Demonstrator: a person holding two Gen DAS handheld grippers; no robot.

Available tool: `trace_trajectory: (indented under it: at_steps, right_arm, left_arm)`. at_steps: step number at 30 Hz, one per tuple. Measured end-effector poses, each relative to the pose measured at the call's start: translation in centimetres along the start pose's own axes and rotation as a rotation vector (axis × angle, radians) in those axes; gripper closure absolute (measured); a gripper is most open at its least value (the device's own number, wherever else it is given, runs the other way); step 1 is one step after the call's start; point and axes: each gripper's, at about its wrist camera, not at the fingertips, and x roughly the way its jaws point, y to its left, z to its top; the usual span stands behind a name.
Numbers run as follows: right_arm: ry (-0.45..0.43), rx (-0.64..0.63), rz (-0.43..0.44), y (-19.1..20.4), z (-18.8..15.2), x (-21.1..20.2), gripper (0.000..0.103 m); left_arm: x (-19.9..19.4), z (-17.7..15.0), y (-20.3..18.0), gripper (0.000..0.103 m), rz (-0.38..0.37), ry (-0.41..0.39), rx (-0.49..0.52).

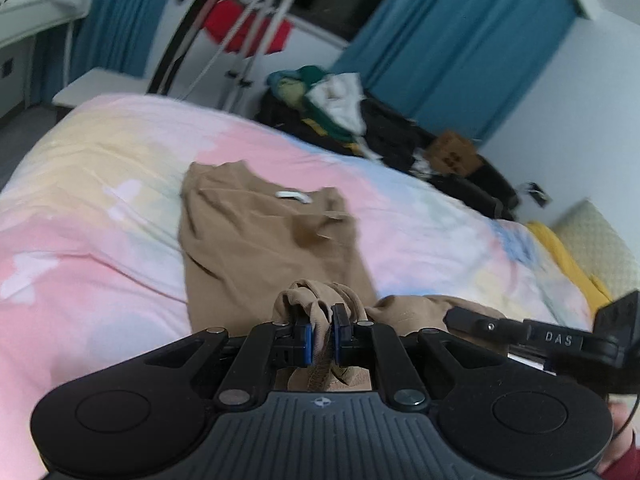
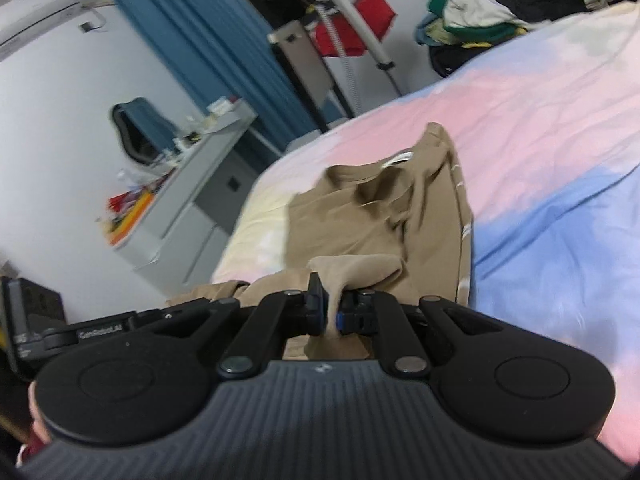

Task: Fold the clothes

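Observation:
A tan T-shirt [image 1: 260, 236] lies on the pastel bed [image 1: 100, 200], its collar with a white label [image 1: 294, 196] at the far end. My left gripper [image 1: 321, 320] is shut on the shirt's near hem, bunched between the blue pads. My right gripper [image 2: 329, 304] is shut on the hem too, lifting a fold of the tan shirt [image 2: 360, 220] above the bed [image 2: 540, 160]. The right gripper's body shows at the right in the left wrist view [image 1: 520, 330]. The left gripper's body shows at the left in the right wrist view [image 2: 80, 336].
A heap of mixed clothes [image 1: 340, 108] lies at the bed's far side, also in the right wrist view [image 2: 480, 8]. A metal stand [image 1: 248, 40] and blue curtains [image 1: 460, 40] are behind. A grey desk with clutter [image 2: 192, 184] stands left of the bed. A yellow cloth [image 1: 568, 264] lies at right.

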Motion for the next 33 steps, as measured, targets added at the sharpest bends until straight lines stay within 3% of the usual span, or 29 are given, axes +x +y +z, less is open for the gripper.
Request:
trace_trajectory:
  at_steps: [7,13,18,21,22,23,26,28,33]
  right_arm:
    - [0.067,0.009,-0.091,-4.4,-0.4,8.8,0.093]
    - [0.096,-0.012,-0.121,-5.6,-0.9,11.7,0.093]
    - [0.093,-0.009,-0.124,-5.6,-1.0,11.6,0.092]
    - [0.079,-0.043,-0.137,-4.5,-1.0,10.7,0.09]
    - [0.065,-0.065,-0.138,-3.9,-1.0,10.2,0.085]
    - [0.051,-0.086,-0.138,-3.3,-1.1,9.6,0.073]
    - [-0.01,-0.162,-0.142,-1.4,-1.9,7.5,0.055]
    - [-0.048,-0.214,-0.153,-0.3,-2.6,6.1,0.055]
    - [-0.073,-0.184,-0.122,0.1,-3.8,3.4,0.056]
  left_arm:
    - [9.0,0.3,3.1,0.092,0.128,0.051,0.015]
    - [12.6,-0.3,3.8,0.092,0.19,0.089,0.081]
    - [12.1,-0.4,3.7,0.09,0.194,0.084,0.071]
    - [11.0,-0.8,2.5,0.075,0.225,0.059,0.103]
    - [10.7,-1.0,2.1,0.063,0.235,0.051,0.113]
    - [10.1,-1.3,1.7,0.057,0.25,0.037,0.131]
    - [8.1,-2.3,-0.2,0.047,0.28,-0.008,0.189]
    - [6.4,-3.2,-0.9,0.047,0.284,-0.038,0.205]
    - [3.6,-4.9,-1.9,0.047,0.285,-0.074,0.237]
